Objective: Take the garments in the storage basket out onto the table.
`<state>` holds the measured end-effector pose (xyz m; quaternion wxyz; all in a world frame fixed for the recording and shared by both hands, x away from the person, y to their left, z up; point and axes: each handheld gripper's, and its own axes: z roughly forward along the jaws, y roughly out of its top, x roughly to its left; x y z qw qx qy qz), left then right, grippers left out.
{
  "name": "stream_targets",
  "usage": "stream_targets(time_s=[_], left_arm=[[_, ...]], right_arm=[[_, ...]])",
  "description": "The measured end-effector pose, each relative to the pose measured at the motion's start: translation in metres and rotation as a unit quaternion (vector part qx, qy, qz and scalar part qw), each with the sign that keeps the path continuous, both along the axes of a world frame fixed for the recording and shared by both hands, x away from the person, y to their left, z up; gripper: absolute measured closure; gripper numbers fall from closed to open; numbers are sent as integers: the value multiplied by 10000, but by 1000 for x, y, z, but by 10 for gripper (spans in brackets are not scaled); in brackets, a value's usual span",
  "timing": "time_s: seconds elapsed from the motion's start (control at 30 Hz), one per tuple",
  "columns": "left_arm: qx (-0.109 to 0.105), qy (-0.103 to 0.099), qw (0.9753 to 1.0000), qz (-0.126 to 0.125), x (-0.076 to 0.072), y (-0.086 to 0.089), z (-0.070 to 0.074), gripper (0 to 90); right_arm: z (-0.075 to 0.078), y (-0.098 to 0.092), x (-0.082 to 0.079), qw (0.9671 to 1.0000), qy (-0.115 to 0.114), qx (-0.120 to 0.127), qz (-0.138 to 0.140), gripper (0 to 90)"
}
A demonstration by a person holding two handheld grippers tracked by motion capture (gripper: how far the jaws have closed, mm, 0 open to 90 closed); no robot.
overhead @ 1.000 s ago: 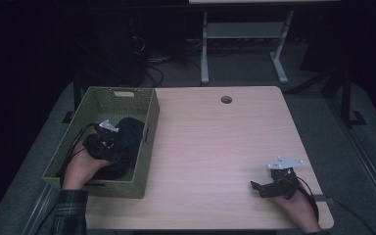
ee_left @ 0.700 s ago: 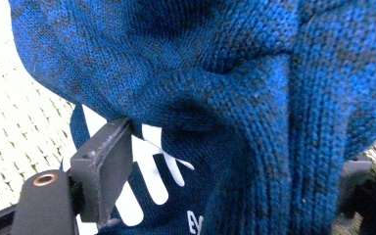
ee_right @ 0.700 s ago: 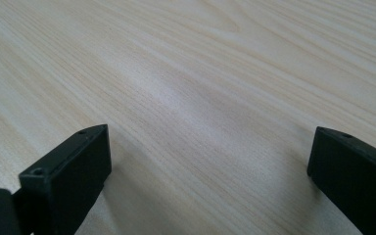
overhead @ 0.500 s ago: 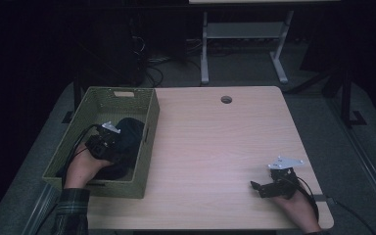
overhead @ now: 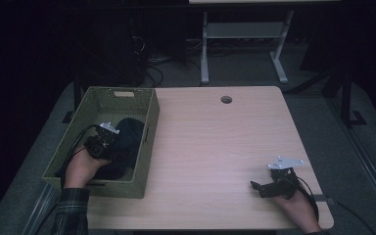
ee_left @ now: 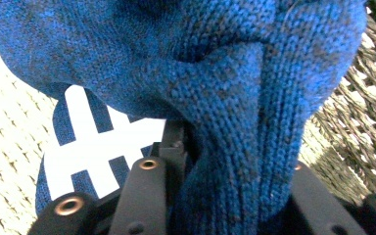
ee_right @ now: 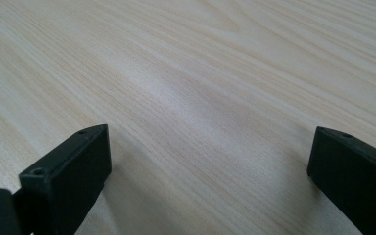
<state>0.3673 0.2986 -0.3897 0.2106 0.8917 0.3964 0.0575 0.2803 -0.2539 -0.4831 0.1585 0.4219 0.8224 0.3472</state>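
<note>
Left claw (overhead: 108, 138) clenched on a fold of blue knitted cloth (ee_left: 215, 88), down inside the green woven basket (overhead: 146, 147). Same place and same pinch as a second ago; no lift yet, so likely just gripped. Right claw (overhead: 257, 186) spread wide, resting idle on bare bench (overhead: 215, 147), well apart from basket.

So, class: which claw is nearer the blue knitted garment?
Left. The left claw is in the basket, closed on the blue knitted garment; the right claw sits across the table.
</note>
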Motion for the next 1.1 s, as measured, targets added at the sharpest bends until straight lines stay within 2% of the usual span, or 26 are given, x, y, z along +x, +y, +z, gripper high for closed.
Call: stream_targets(time_s=[0.13,0.5,0.87,1.1], left_arm=[[-20,36,10000,35,0,1,0,766],[35,156,9999,19,3,0,7,772],[112,217,9997,71,7,0,29,775],[169,157,9997,86,8,1,46,775]], right_arm=[[0,0,0,10000,1,-3,-4,22],[0,0,0,10000,9,-5,-14,22],[0,0,0,10000,1,-7,-5,22],[0,0,0,10000,17,0,-13,22]])
